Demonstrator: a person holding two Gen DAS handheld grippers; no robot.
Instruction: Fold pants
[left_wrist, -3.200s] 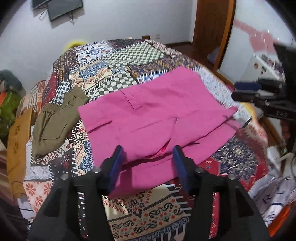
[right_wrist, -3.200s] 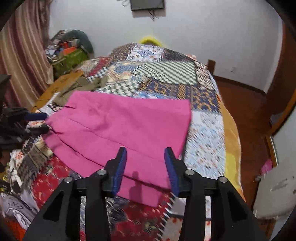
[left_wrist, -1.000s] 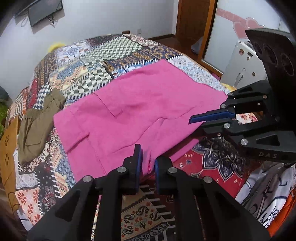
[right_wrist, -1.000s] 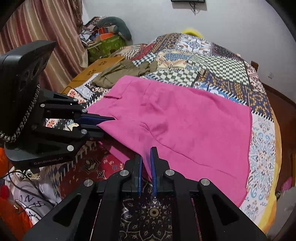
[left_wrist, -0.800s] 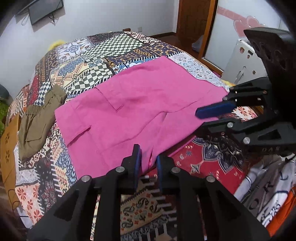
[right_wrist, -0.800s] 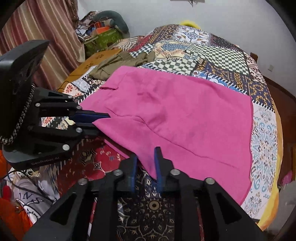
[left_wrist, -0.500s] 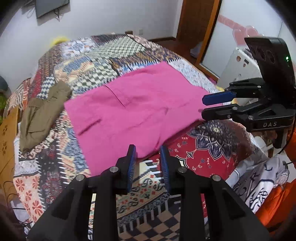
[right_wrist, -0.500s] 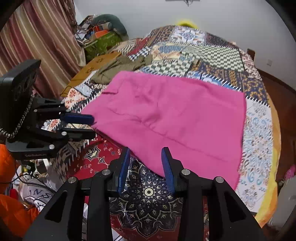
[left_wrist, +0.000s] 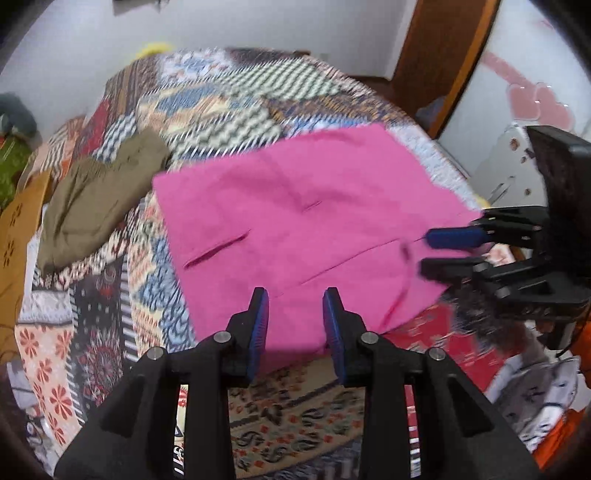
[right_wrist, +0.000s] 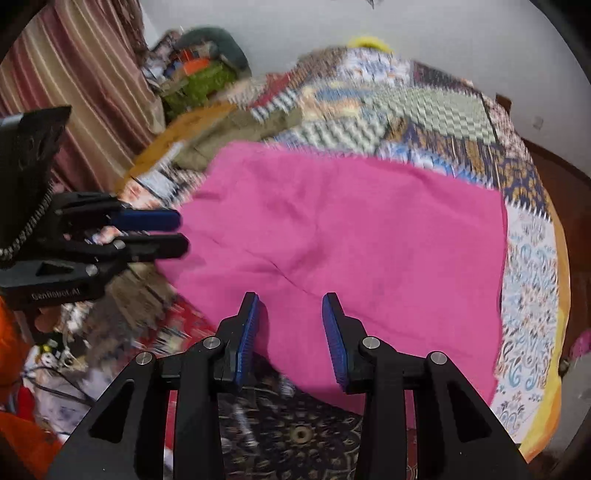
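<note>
Both tongs hang spread over the near edge of the pink pants (left_wrist: 295, 236), pinching nothing. The left tongs (left_wrist: 294, 317) have just been opening, with fabric seen between the pads but not pressed; so have the right tongs (right_wrist: 290, 325). The pants lie flat on the patchwork bed cover (left_wrist: 221, 99), already doubled into a rough rectangle. They look light, soft and limp, so 2 near corners would be the sensible hold. Farther left lies an olive garment (left_wrist: 96, 199).

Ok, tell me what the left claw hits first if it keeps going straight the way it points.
Probably the near edge of the pink pants, which shows between the open left claw; depth is unclear in the blur.
</note>
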